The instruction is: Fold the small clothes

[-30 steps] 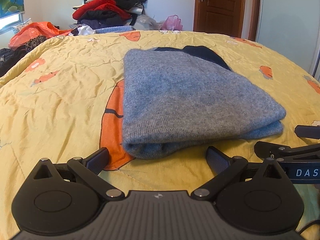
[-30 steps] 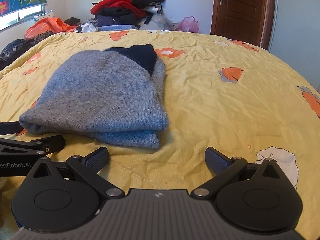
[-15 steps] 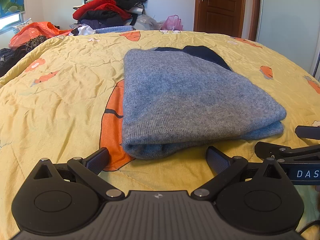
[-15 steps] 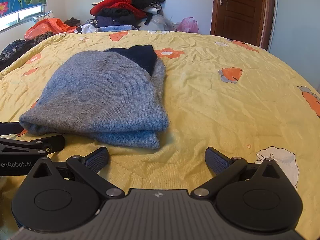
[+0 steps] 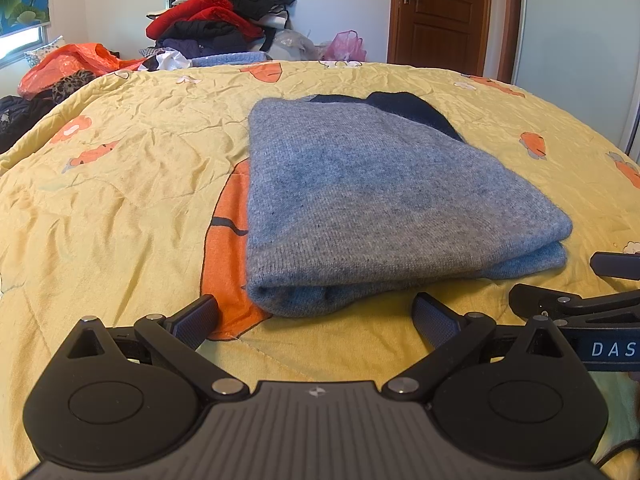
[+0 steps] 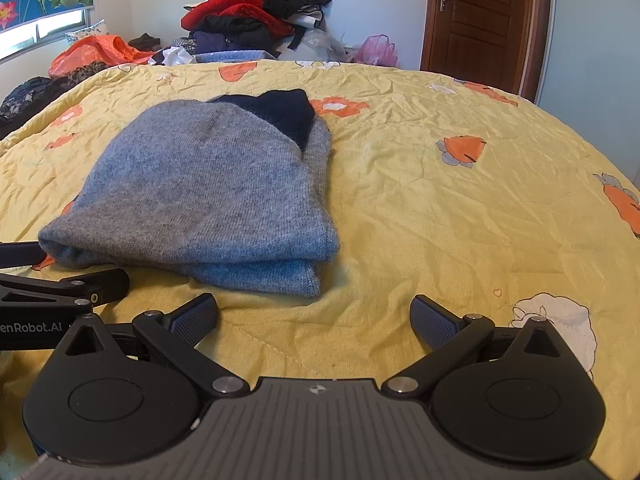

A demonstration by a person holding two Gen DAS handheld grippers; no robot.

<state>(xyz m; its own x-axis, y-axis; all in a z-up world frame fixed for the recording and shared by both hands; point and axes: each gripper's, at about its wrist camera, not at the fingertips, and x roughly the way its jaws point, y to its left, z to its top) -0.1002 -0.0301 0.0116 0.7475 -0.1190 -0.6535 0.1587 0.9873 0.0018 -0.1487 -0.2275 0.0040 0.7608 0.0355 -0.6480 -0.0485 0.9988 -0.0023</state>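
A grey-blue knit sweater (image 5: 372,196) lies folded into a thick rectangle on the yellow bedspread (image 5: 120,200), with a dark navy part showing at its far end. My left gripper (image 5: 316,316) stands open just in front of the sweater's near folded edge, nothing between its fingers. In the right wrist view the same sweater (image 6: 208,188) lies ahead to the left. My right gripper (image 6: 314,316) is open and empty, short of the sweater's near right corner. Each gripper shows at the edge of the other's view.
A tall pile of red, black and dark clothes (image 5: 224,20) rises beyond the bed's far edge, with an orange bag (image 5: 72,62) to its left and a pink bag (image 5: 346,46). A brown wooden door (image 5: 440,12) stands at the back right.
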